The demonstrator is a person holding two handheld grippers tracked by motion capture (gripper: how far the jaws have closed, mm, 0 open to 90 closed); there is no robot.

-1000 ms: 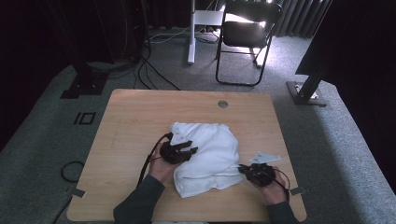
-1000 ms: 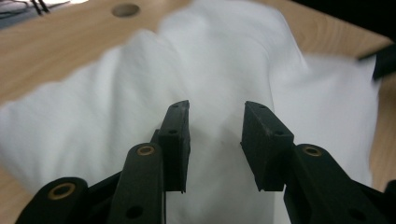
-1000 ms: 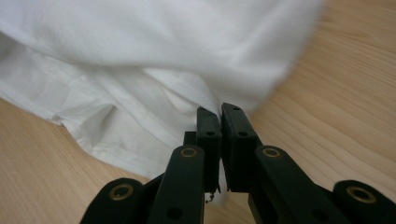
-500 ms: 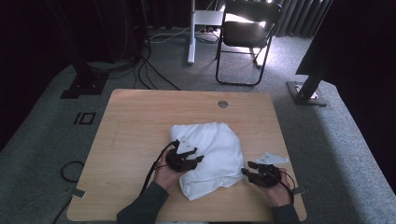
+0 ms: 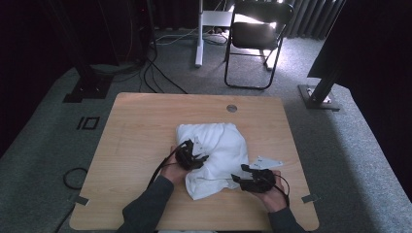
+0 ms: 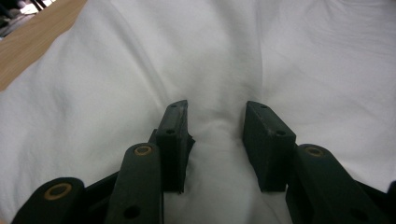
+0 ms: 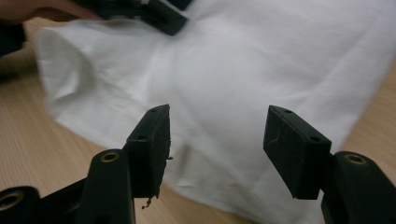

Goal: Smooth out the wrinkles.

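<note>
Lying crumpled on the desk (image 5: 145, 126), a bit right of centre & toward the near edge, is the white cloth (image 5: 221, 145); its near end bunches into a thick fold that stops short of that edge.

Left gripper (image 5: 197, 158) sits on the cloth's left side, pointing right. Left gripper view: jaws part-spread w/ a raised ridge of cloth (image 6: 219, 135) between them; can't tell if the pads actually press it, since a gap shows beside each one.

Right gripper (image 5: 240, 174) is low over the desk near the near right corner, just beside the cloth's near right end, pointing left at it. Its jaws have just been opening & now stand wide apart, nothing between them; right gripper view shows the cloth (image 7: 261, 74) beyond the tips, w/ bare wood under them.

Small white scrap (image 5: 268, 161) lies on the desk just right of the cloth, near the right edge.
</note>
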